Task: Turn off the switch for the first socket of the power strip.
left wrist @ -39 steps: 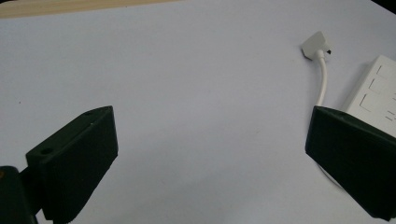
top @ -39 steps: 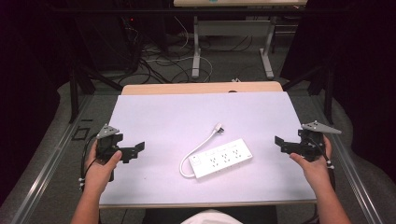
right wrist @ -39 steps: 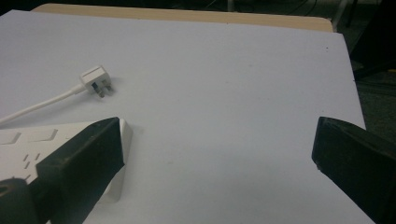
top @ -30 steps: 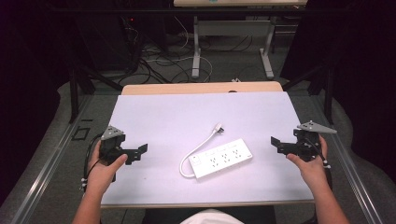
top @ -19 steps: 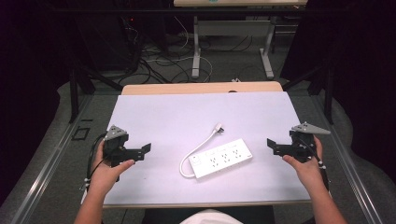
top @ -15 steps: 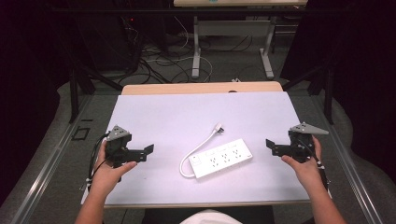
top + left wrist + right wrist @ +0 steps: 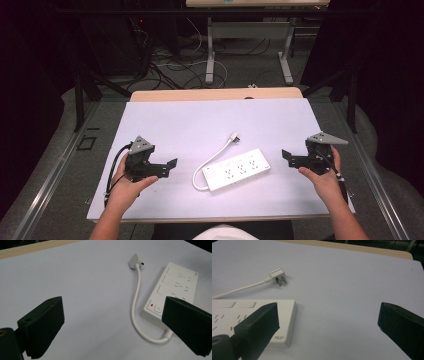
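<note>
1. Both hands have slid inward over the last second or so. The left gripper [image 7: 172, 163] comes in from nine o'clock and the right gripper [image 7: 286, 156] from three, each pointing at the middle of the table.
2. Both sets of jaws stand wide apart and hold nothing.
3. Between them lies the white power strip [image 7: 238, 169], flat near the centre of the white table top [image 7: 200, 120] and angled slightly. It has not budged.
4. Its cable [image 7: 212, 160] loops off the left end and runs up to the plug [image 7: 233, 136], which rests at about twelve o'clock from the strip.
5. I'd say the reach is only beginning: both tools are near the strip, neither touching it.
</note>
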